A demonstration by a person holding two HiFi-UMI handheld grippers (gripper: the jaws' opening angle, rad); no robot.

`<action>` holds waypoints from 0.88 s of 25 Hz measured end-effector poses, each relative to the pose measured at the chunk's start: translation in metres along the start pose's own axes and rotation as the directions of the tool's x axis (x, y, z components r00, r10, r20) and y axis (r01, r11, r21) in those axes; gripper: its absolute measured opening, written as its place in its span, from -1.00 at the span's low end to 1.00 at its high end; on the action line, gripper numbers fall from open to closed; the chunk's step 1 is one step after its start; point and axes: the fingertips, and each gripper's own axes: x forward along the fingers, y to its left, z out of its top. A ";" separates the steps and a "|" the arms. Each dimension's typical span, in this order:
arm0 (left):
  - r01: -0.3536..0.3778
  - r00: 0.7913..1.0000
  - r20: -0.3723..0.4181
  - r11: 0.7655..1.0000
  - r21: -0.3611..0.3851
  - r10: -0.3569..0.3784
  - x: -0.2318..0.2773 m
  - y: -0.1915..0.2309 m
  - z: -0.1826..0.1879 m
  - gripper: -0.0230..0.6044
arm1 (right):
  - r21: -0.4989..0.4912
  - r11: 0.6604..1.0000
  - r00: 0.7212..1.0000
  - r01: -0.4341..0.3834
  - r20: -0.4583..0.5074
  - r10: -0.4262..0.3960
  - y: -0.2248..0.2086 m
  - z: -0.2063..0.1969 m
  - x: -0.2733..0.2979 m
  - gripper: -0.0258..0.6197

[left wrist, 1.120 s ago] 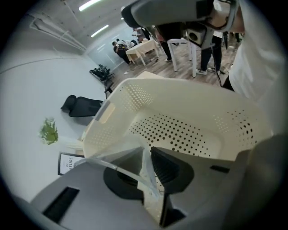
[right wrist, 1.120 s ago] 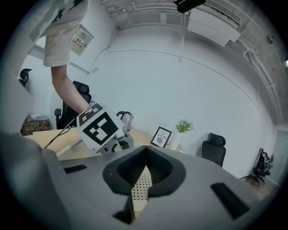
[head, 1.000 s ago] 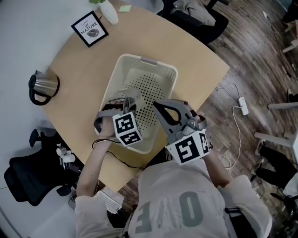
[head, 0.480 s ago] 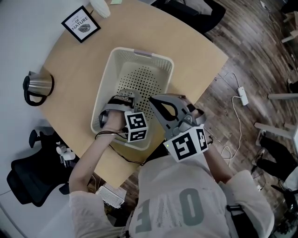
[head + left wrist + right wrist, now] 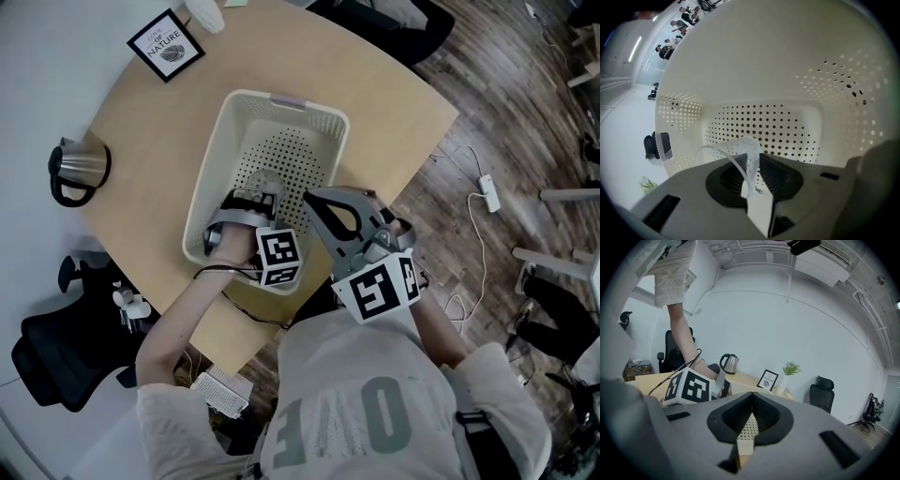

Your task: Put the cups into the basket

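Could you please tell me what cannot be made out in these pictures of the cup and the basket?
- Bottom of the cup: in the left gripper view it is hidden behind the left gripper's own body, so contact with the basket floor cannot be told.
- Cup in the head view: clear, small, largely behind the left gripper.
- Near end of the basket floor: head view, covered by that gripper and arm.
- Table's near edge: hidden by the person's torso.
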 end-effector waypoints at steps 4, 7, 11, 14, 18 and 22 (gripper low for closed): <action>-0.048 0.999 0.014 0.997 -0.055 0.048 -0.020 0.005 -0.003 -0.64 | -0.007 1.000 1.000 0.000 0.019 0.000 0.006 0.007 -0.006 -0.92; -0.103 0.993 0.040 0.990 -0.095 0.107 -0.048 0.009 -0.001 -0.65 | -0.024 1.000 0.999 -0.009 0.030 0.009 0.012 0.013 -0.009 -0.92; -0.216 0.966 0.095 0.953 -0.212 0.241 -0.108 0.019 -0.001 -0.79 | -0.044 0.999 0.999 -0.020 0.047 0.022 0.019 0.023 -0.014 -0.92; -0.287 0.912 0.156 0.860 -0.423 0.381 -0.155 0.034 -0.012 -0.87 | -0.064 0.998 0.998 -0.022 0.061 0.026 0.023 0.032 -0.016 -0.92; -0.250 0.682 0.210 0.494 -0.833 0.701 -0.223 0.067 -0.043 -0.90 | -0.116 0.993 0.997 -0.015 0.080 0.024 0.026 0.048 -0.015 -0.92; -0.216 0.361 -0.059 0.022 -0.976 0.931 -0.290 0.075 -0.095 -0.90 | -0.165 0.986 0.992 -0.011 0.119 0.031 0.025 0.069 -0.018 -0.92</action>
